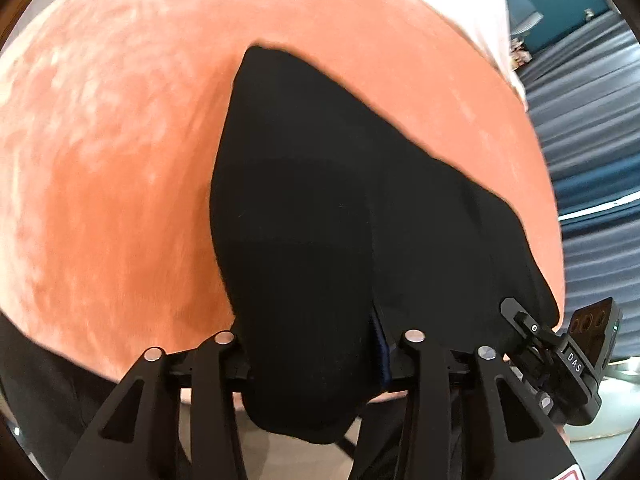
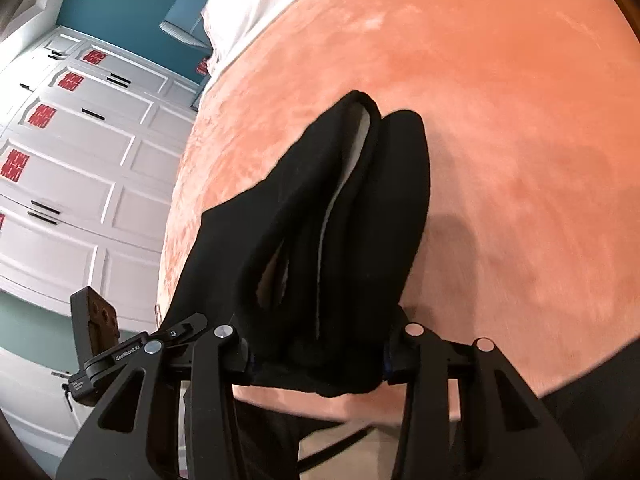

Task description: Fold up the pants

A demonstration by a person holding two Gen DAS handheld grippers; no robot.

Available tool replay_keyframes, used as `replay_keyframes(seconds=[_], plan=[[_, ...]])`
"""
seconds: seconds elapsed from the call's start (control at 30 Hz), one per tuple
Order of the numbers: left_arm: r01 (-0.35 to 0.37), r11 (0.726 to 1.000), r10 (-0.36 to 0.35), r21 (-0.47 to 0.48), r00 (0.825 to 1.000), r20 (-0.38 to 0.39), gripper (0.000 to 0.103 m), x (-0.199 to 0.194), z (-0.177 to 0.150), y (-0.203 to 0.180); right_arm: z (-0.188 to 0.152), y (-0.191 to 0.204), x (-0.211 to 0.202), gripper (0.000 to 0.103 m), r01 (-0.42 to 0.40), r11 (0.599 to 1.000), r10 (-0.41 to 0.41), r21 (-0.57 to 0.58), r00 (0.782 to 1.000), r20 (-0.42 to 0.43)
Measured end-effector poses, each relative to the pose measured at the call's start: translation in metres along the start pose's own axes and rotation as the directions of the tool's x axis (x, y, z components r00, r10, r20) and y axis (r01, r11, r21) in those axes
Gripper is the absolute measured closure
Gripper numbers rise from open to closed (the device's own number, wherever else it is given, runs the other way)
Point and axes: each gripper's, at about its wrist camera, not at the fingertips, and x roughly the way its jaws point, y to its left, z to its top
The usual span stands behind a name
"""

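Both grippers grasp the black pants [image 1: 320,220] over a bed covered by a salmon-pink blanket [image 1: 112,160]. In the left wrist view, the left gripper [image 1: 316,364] has its fingers clenched on a thick bunch of the dark cloth, which fills the gap between them and hangs a little below. From there the pants spread forward across the blanket, narrowing to a corner far ahead. The other gripper shows at the lower right of this view, at the cloth's near right edge.

In the right wrist view, the right gripper [image 2: 320,360] likewise has its fingers closed on a gathered wad of the pants. Ahead of it the fabric rises in two long folds lying side by side, with a pale lining showing along the slit between them. The left gripper's tip appears at the lower left, touching the same cloth.

White bedding [image 2: 256,4] lies at the blanket's far edge. White panelled cupboards [image 2: 80,168] with red stickers stand beside the bed, under a teal wall [image 2: 120,4].
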Motion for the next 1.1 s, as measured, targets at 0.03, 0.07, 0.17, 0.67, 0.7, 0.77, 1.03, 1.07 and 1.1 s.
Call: replay_keyframes(seconds=[0.03, 0.07, 0.17, 0.67, 0.7, 0.77, 1.03, 1.07, 1.1], plan=[[-0.027, 1.000, 0.026, -0.010, 1.000, -0.015, 0.049, 0.010, -0.002, 0.005, -0.005, -0.007, 0.006, 0.060, 0.022, 1.000, -0.022, 0.010, 1.000, -0.020], [-0.041, 0.999, 0.040, -0.033, 0.999, -0.019, 0.039, 0.018, -0.003, 0.011, -0.007, -0.012, 0.012, 0.054, 0.038, 0.999, -0.037, 0.016, 0.999, -0.036], [0.030, 0.990, -0.030, -0.138, 1.000, 0.003, 0.022, 0.029, 0.000, 0.030, -0.013, -0.033, 0.024, 0.043, 0.006, 0.994, -0.002, 0.109, 0.999, -0.037], [0.037, 0.997, -0.046, 0.061, 0.987, 0.155, 0.067, -0.053, 0.010, -0.022, -0.020, 0.032, -0.029, 0.065, -0.047, 0.997, 0.051, -0.061, 0.997, 0.051], [0.038, 0.996, -0.051, 0.078, 0.984, 0.173, 0.067, -0.065, 0.007, -0.027, -0.020, 0.044, -0.043, 0.065, -0.068, 0.994, 0.074, -0.088, 0.995, 0.071], [0.046, 0.992, -0.072, 0.119, 0.972, 0.224, 0.067, -0.091, 0.008, -0.043, -0.020, 0.059, -0.064, 0.065, -0.094, 0.988, 0.107, -0.124, 0.989, 0.104], [0.036, 0.961, -0.153, 0.273, 0.892, 0.424, 0.067, -0.177, 0.027, -0.096, 0.013, 0.123, -0.142, 0.066, -0.159, 0.946, 0.234, -0.284, 0.939, 0.253], [0.033, 0.954, -0.172, 0.298, 0.873, 0.455, 0.067, -0.189, 0.039, -0.105, 0.021, 0.132, -0.148, 0.065, -0.163, 0.938, 0.250, -0.306, 0.930, 0.270], [0.031, 0.950, -0.183, 0.312, 0.862, 0.473, 0.067, -0.198, 0.042, -0.109, 0.033, 0.144, -0.155, 0.065, -0.162, 0.926, 0.269, -0.340, 0.917, 0.293]])
